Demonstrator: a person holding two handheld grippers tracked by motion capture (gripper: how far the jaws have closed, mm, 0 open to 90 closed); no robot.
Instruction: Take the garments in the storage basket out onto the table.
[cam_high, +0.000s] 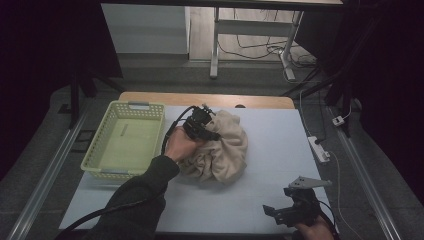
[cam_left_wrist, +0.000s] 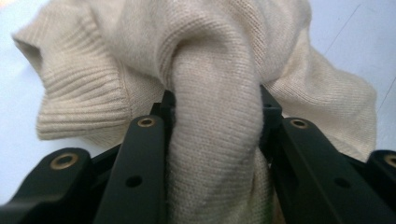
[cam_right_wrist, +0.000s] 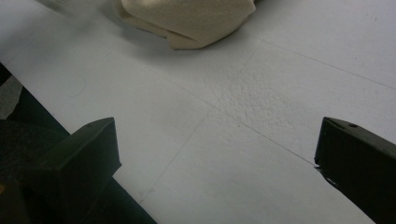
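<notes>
Sweater (cam_left_wrist: 205, 70) fold pinched in left tool (cam_left_wrist: 215, 130), hiding its tips, right tool (cam_right_wrist: 215, 154) spread

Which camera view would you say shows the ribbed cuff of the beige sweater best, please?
The left gripper view: the ribbed cuff lies close and sharp beside the left claw. The high view shows the sweater as a bunched heap; the right gripper view catches one edge.

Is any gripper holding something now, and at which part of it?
The left gripper pinches a bunched fold of the beige sweater, next to its ribbed hem. The right gripper is open over the table and holds nothing.
</notes>
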